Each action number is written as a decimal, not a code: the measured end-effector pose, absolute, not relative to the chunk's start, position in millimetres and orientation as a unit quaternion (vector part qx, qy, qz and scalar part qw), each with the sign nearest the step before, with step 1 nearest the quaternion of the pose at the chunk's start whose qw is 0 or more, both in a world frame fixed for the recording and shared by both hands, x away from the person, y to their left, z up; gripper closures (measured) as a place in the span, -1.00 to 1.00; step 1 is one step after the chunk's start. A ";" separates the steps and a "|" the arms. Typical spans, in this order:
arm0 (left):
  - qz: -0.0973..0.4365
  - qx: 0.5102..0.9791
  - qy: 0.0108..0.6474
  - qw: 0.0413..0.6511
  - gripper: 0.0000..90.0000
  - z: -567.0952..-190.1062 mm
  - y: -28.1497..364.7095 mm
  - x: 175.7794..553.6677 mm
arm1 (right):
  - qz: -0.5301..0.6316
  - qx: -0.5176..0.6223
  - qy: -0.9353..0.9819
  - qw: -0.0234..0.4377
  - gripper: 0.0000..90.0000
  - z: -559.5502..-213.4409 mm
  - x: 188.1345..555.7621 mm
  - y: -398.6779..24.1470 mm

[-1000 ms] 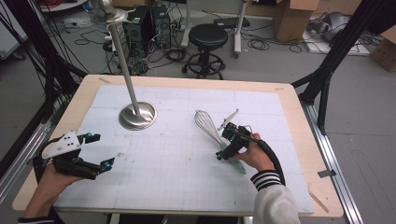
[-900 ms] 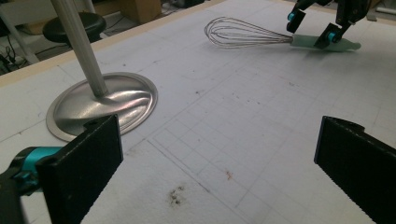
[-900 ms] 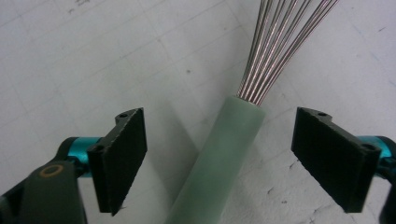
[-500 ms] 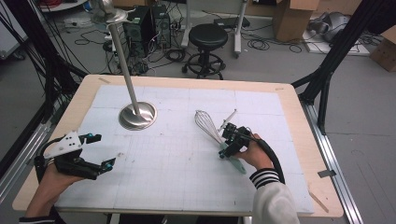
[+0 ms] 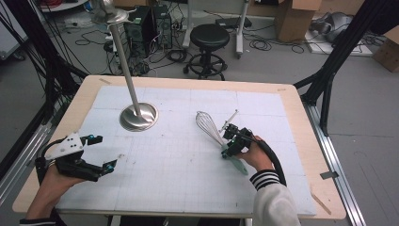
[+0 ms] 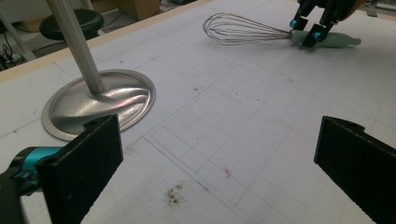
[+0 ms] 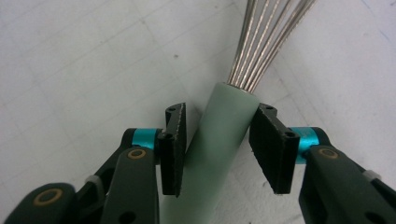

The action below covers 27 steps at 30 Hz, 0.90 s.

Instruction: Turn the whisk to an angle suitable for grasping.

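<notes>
Right fingers closing on the whisk handle

The right gripper [image 5: 231, 141] has just been drawing its fingers [image 7: 173, 149] in around the pale green handle of the whisk [image 5: 212, 132], which lies flat on the white counter [image 5: 188, 188] with its wire head pointing away from the person. In the right gripper view the handle sits between the two pads; the right pad looks to be touching it, while a thin gap seems to remain at the left, so the grip is probably not yet firm. Compared with a second ago the fingers stand much narrower, while the hand and whisk have stayed where they were. That suggests the grasp is nearly complete and a lift could follow. The left gripper [image 5: 96, 153] rests wide open and empty near the steel stand [image 5: 138, 116].
</notes>
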<state>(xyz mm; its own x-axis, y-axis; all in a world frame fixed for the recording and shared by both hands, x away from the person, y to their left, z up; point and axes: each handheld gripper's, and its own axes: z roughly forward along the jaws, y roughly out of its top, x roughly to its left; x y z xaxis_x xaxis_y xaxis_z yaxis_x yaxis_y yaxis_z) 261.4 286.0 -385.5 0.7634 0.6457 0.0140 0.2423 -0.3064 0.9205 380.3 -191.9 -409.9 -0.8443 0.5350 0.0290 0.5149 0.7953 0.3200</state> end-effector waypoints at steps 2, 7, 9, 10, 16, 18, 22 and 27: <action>0.196 0.785 0.282 0.516 -0.96 -385.4 286.1 261.6 | 0.156 0.281 0.946 0.037 0.35 -409.4 381.3 -192.8; 0.195 0.784 0.284 0.516 -0.96 -385.6 286.1 261.9 | 0.153 0.287 0.945 0.036 0.49 -408.6 382.3 -192.9; 0.195 0.784 0.283 0.517 -0.96 -385.6 285.9 261.7 | 0.152 0.290 0.944 0.034 0.52 -408.7 382.3 -192.1; 0.195 0.784 0.283 0.516 -0.96 -385.5 286.0 261.7 | 0.149 0.292 0.944 0.034 0.53 -408.3 382.4 -191.7; 0.194 0.784 0.283 0.517 -0.96 -385.6 286.5 261.6 | 0.142 0.284 0.947 0.050 0.54 -407.4 382.4 -190.5; 0.195 0.784 0.284 0.516 -0.96 -385.7 286.8 261.5 | 0.141 0.276 0.949 0.054 0.55 -406.2 382.0 -190.2; 0.195 0.784 0.284 0.517 -0.96 -385.7 287.3 261.6 | 0.152 0.269 0.950 0.053 0.55 -402.0 380.7 -192.4; 0.194 0.784 0.286 0.516 -0.96 -385.8 287.6 261.4 | 0.178 0.260 0.948 0.047 0.55 -394.2 376.9 -197.2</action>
<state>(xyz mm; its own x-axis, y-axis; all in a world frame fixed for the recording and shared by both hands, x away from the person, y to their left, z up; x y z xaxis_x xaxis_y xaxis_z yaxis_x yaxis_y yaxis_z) 261.4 287.6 -385.8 0.7616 0.6480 0.0093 0.2470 -0.3035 0.9202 376.9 -197.2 -394.2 -0.8606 0.5093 0.0029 0.4758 0.8019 0.3614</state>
